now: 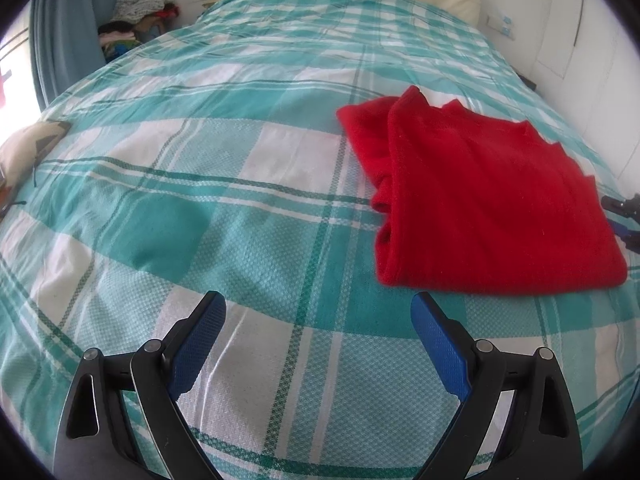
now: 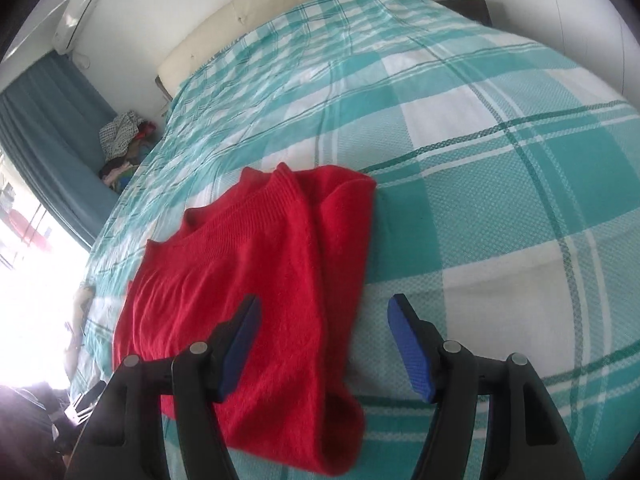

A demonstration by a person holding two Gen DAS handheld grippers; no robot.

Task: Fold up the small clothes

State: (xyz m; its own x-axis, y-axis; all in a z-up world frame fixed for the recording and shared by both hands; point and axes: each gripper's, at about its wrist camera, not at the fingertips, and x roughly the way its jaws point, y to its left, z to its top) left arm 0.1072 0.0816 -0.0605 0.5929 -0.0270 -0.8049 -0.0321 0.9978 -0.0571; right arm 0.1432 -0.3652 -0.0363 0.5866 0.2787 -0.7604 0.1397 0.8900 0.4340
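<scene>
The red knitted wool sweater (image 1: 484, 204), already partly folded, lies flat on the teal-and-white checked bedspread (image 1: 240, 184), at 2 o'clock from the left gripper (image 1: 318, 344). It looks soft, light and limp, likely to sag and cling, so a pinch through the doubled fold edge at 6 o'clock seems best. Both the left gripper and the right gripper (image 2: 324, 344) stand wide with nothing between the pads. The sweater's underlayers and sleeves are hidden; window glare washes out the 9 o'clock side.

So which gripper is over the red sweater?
The right gripper: it hovers open above the red sweater. The left gripper has only bedspread beneath.
</scene>
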